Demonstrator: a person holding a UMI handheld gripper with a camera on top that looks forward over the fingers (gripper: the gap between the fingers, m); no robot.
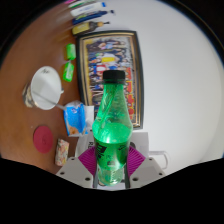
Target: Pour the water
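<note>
A green plastic bottle [112, 125] is seen gripped between the two fingers of the gripper [110, 160], whose magenta pads [91, 158] are pressed against its lower body on both sides. The jaws are closed to the width of the bottle, with no gap visible at either flank. The bottle is held upright, capped with a black cap [115, 75], and a pale label is wrapped around its base just above the fingers.

Behind the bottle, a white surface [175, 80] is spread out to the far side, and a framed picture [107, 52] showing rows of people is laid flat on it, partly hidden by the bottle's neck and cap. Past the picture, a box with blue print [91, 11] is set further off.

On the other side of the bottle, a brown wooden tabletop [35, 60] is shown. Just beside the bottle, a blue-and-white carton [76, 117] is stood, close to the bottle's shoulder. Below the carton, near the finger, a small light-brown packet [62, 151] is laid. A round red coaster [44, 136] is placed a little further from the bottle than the packet. Beyond the carton, a white cup or jug [44, 88] with a handle is seen, well apart from the bottle. Two small green containers [69, 62] are stood next to the picture frame's edge, one beyond the other.
</note>
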